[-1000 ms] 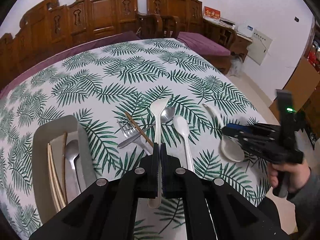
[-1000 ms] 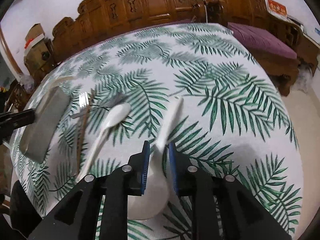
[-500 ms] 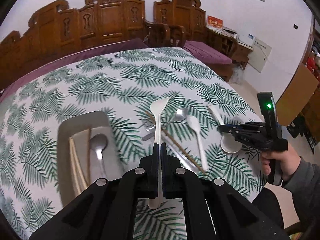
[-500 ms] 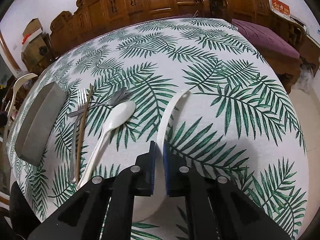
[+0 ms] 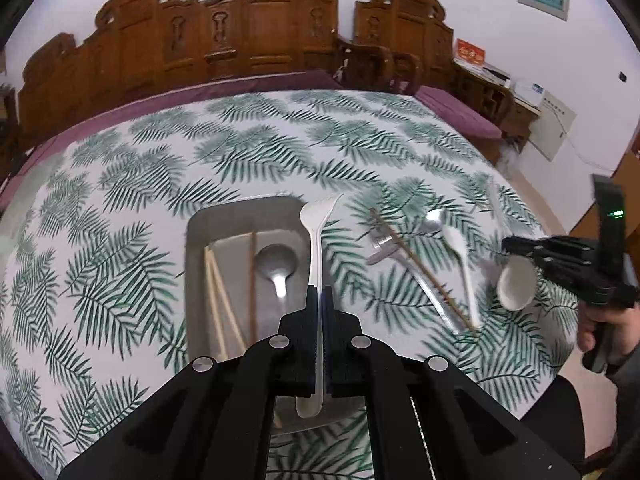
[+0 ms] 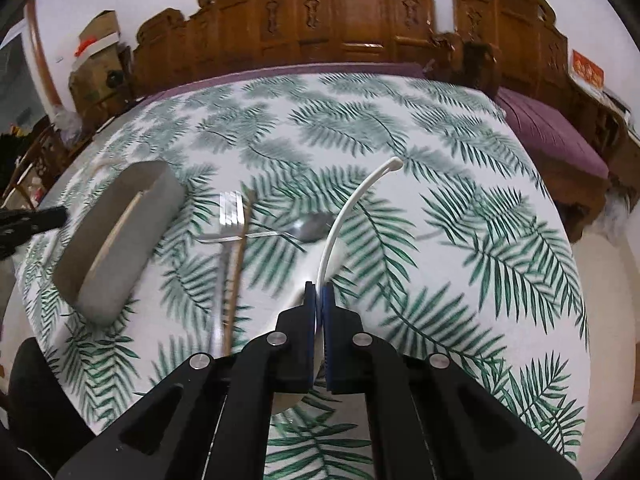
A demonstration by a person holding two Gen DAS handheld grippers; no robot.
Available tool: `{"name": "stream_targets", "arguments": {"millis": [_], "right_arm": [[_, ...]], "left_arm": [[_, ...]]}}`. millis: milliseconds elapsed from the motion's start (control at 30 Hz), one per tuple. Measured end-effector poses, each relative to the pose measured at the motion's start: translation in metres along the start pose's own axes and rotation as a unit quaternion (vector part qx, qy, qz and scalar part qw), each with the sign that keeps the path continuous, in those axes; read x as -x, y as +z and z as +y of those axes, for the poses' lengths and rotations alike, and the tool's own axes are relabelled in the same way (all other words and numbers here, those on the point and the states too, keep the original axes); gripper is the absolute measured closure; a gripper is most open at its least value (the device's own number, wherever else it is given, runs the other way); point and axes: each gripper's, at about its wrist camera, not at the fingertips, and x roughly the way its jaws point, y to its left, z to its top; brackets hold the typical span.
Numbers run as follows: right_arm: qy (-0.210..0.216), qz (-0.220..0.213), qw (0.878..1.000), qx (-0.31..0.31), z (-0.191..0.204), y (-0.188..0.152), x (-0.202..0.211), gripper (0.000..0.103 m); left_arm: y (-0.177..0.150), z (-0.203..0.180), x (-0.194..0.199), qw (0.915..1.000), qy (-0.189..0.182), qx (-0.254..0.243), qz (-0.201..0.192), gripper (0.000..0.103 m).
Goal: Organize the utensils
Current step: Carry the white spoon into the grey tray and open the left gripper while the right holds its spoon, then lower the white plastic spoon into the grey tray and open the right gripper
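Note:
My left gripper [image 5: 319, 292] is shut on the handle of a white plastic fork [image 5: 318, 220], which hangs over the right side of the grey tray [image 5: 196, 240]. The tray holds chopsticks [image 5: 218, 296] and a metal spoon [image 5: 276, 262]. My right gripper [image 6: 319, 290] has its jaws closing tight on a white soup spoon [image 6: 344, 208], held clear of the cloth; its bowl [image 5: 516, 284] shows under the right gripper [image 5: 510, 246]. On the cloth lie a metal fork [image 6: 230, 212], a brown chopstick [image 6: 240, 248], a metal spoon [image 6: 312, 228] and a white plastic spoon [image 5: 460, 248].
The round table wears a palm-leaf cloth [image 5: 248, 152]. Carved wooden chairs [image 5: 248, 40] ring its far side, with purple cushions [image 6: 552, 132]. A person's hand [image 5: 600, 328] holds the right gripper at the table's right edge. Cardboard boxes [image 6: 96, 60] stand far left.
The left gripper carried the white fork leftward until it hangs over the tray. The right gripper's jaws closed on the soup spoon and lifted it off the cloth.

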Motion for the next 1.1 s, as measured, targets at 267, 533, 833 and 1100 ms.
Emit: {"name": "stream_targets", "arguments": {"millis": [267, 533, 833, 1100], "right_arm": [[0.025, -0.016, 0.999, 0.029, 0.037, 0.009, 0.015, 0.099], [0.051, -0.021, 0.997, 0.047, 0.071, 0.014, 0.02, 0.099], [0.081, -0.027, 0.995, 0.058, 0.108, 0.023, 0.013, 0.099], [0.116, -0.026, 0.991, 0.064, 0.151, 0.033, -0.011, 0.099]], "left_arm": [[-0.006, 0.028, -0.026, 0.9991, 0.018, 0.029, 0.026, 0.102], [-0.006, 0.042, -0.046, 0.9973, 0.023, 0.054, 0.044, 0.102], [-0.015, 0.051, -0.023, 0.998, 0.016, 0.056, 0.026, 0.102], [-0.027, 0.059, 0.014, 0.999, 0.021, 0.039, 0.002, 0.102]]}}
